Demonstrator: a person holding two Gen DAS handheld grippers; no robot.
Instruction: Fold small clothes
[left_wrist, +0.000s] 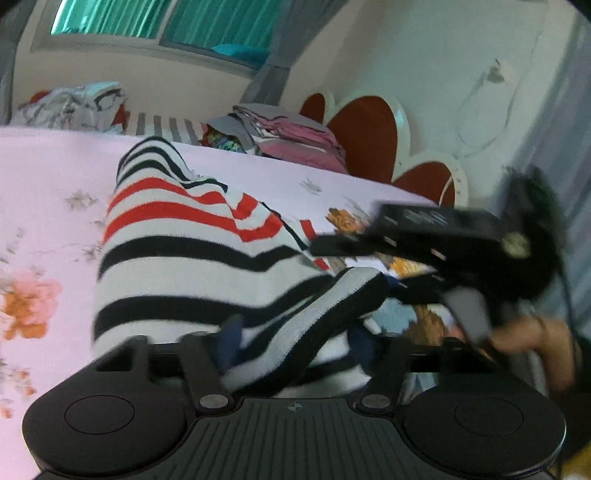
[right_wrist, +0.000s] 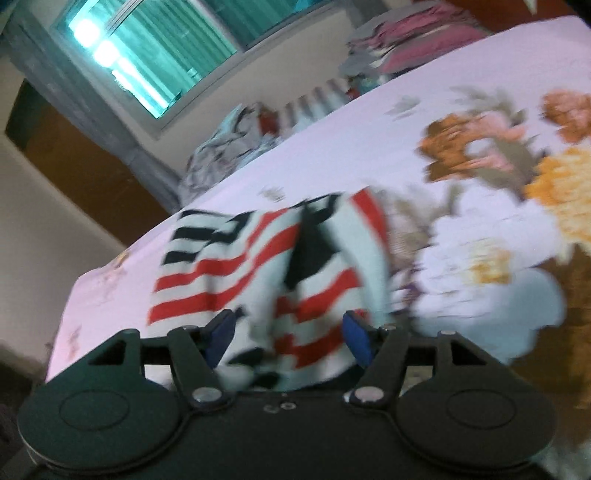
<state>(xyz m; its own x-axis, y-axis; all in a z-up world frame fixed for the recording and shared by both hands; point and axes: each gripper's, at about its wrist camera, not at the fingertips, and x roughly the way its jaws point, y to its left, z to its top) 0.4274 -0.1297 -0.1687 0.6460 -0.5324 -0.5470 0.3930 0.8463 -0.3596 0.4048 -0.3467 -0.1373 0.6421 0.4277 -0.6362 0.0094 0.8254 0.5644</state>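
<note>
The striped sweater (left_wrist: 192, 251) lies on the bed (left_wrist: 48, 177), spread from the centre of the left wrist view down toward 6 o'clock, where its near edge is bunched between the fingers of the left claw (left_wrist: 295, 343). A ribbed band of the same garment runs diagonally through that gap, so the cloth is gathered rather than flat. The left jaws stand fairly wide with fabric filling the space between them; whether the pads actually pinch the cloth cannot be told.

In the right wrist view the sweater (right_wrist: 258, 266) sits at centre, rumpled, with a dark fold rising at 12 o'clock of the claw. The right claw (right_wrist: 291, 339) has its blue pads set wide, one on each side of the fabric. It appears to straddle the cloth without clamping it. Motion blur limits certainty.

In the left view the right claw (left_wrist: 325, 247) shows at 3 o'clock, its fingers just above the sweater edge. This placement suits taking a second corner so both ends can be lifted together.

A stack of folded clothes (left_wrist: 295, 136) rests at 12 o'clock near the headboard (left_wrist: 365, 129), well apart from the working area.
</note>
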